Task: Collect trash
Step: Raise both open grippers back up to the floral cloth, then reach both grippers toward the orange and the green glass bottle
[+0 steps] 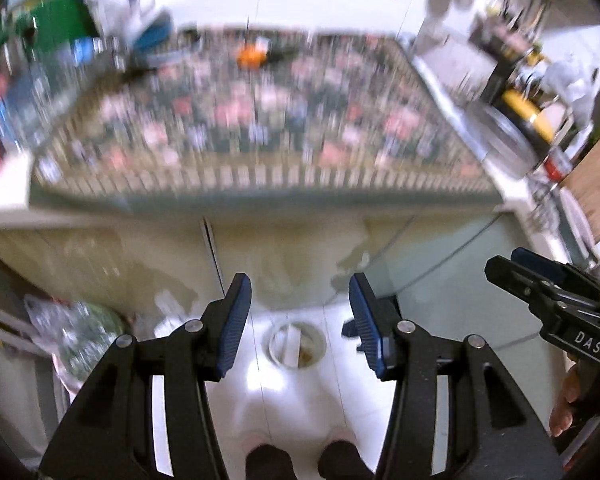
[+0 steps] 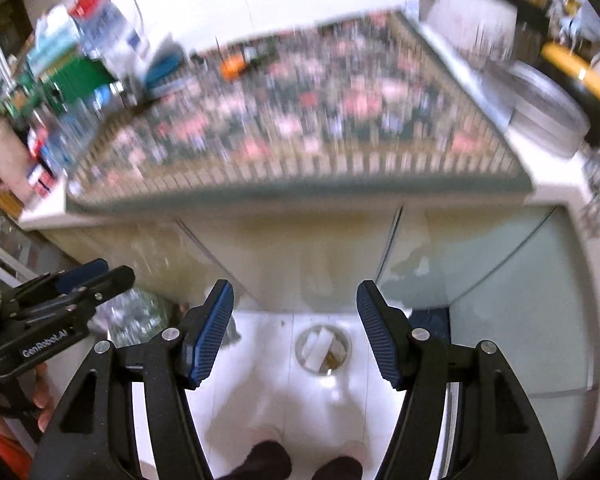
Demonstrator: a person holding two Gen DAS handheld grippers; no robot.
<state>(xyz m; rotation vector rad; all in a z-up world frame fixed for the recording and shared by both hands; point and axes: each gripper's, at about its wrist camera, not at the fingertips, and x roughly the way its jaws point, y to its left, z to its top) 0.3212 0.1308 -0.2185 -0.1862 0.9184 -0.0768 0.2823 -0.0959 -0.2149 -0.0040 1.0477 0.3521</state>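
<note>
You hold both grippers, left gripper (image 1: 300, 320) and right gripper (image 2: 296, 328), jaws spread and empty, above a small round white bin (image 1: 294, 344) on the floor. Trash likely waits on the blurred floral-cloth table (image 1: 260, 120); reach there next.

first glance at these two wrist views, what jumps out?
The busy floral tablecloth fills the upper half of both views, motion-blurred, with a small orange object near its far edge. Below it, on the white floor, a small round bin holding scraps sits between the open jaws of each claw: left claw, right claw. Both claws are empty.
</note>
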